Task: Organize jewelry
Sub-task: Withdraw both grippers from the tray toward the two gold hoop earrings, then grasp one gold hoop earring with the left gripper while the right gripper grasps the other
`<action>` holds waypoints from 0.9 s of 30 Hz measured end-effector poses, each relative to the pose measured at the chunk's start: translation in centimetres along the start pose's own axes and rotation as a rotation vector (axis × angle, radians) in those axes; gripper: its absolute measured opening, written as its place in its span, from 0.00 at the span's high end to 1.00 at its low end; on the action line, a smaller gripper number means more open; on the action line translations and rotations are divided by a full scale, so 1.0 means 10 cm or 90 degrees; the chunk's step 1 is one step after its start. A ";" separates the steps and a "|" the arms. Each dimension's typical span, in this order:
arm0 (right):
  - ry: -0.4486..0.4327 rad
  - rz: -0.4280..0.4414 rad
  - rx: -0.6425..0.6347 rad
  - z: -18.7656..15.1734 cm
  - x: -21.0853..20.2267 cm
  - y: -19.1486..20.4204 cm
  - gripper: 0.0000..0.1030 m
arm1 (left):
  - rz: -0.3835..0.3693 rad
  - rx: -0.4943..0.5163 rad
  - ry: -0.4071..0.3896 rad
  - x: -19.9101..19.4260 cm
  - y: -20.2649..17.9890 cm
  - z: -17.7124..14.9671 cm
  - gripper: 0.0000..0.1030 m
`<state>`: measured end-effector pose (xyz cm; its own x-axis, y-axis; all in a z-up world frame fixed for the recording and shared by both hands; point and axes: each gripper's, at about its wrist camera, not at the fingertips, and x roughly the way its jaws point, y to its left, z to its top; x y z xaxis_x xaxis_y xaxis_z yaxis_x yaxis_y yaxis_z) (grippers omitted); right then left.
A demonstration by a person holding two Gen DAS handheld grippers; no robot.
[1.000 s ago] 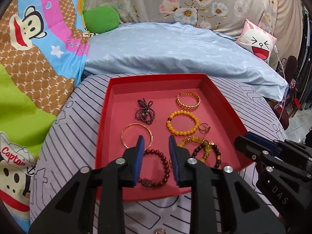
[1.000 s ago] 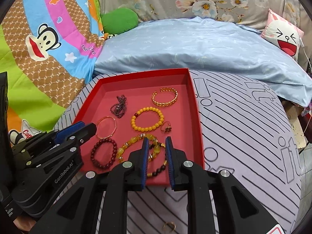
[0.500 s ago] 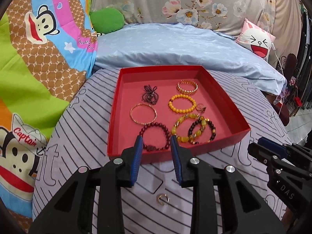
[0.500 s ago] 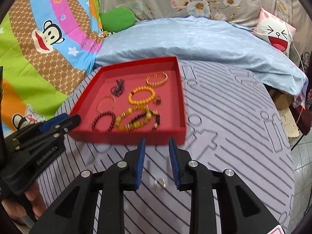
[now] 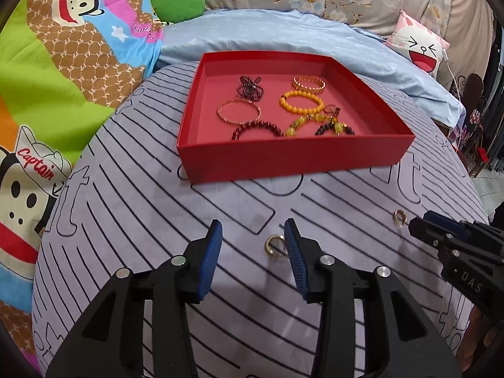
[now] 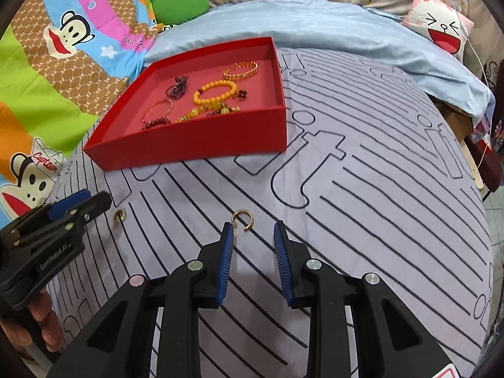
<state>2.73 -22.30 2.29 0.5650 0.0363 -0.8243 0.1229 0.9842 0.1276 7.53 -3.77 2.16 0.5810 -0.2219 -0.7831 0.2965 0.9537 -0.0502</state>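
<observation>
The left tool [image 5: 253,242] hangs low over a striped grey cloth [image 5: 157,208] that covers a rounded surface; I cannot tell if it is a bed or a worktop under it. Its blue pads [image 5: 211,253] are spread, and they have just been opening further, with nothing pressed between them. A small gold hoop earring [image 5: 273,245] lies flat on the cloth in the gap, very close to the inner side of the right pad; whether it touches the pad I cannot tell.

The right tool [image 6: 251,242] hangs over the same cloth, farther to the right. Its pads [image 6: 226,260] stand apart and grip nothing. A second gold hoop earring [image 6: 242,219] lies on the cloth just beyond the tips, nearer to the left pad than to the right one. In the left wrist view this second earring [image 5: 399,217] lies just in front of the tip of the right tool.

Behind both earrings stands a red tray [image 5: 293,157] on the cloth, well apart from them. Inside lie a yellow bead bracelet [image 5: 301,102], a gold chain bangle [image 5: 308,83], a thin gold bangle [image 5: 239,111], a dark red bead bracelet [image 5: 256,129], a dark bead string [image 5: 249,86] and a mixed yellow and dark bracelet [image 5: 324,124]. A light blue blanket [image 5: 283,34] lies behind the tray.
</observation>
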 end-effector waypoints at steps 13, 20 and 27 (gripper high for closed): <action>0.006 -0.001 -0.023 0.04 0.15 0.14 0.73 | -0.001 -0.009 0.018 0.06 0.04 -0.13 0.51; 0.000 -0.013 -0.041 0.07 0.20 0.19 0.78 | -0.001 -0.014 0.023 0.09 0.07 -0.13 0.51; -0.003 -0.012 -0.041 0.07 0.21 0.19 0.84 | -0.006 -0.001 0.025 0.12 -0.02 -0.12 0.51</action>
<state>4.70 -20.50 1.19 0.5665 0.0166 -0.8239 0.0811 0.9938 0.0758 7.29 -3.96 0.47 0.5474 -0.2229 -0.8066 0.3011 0.9518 -0.0588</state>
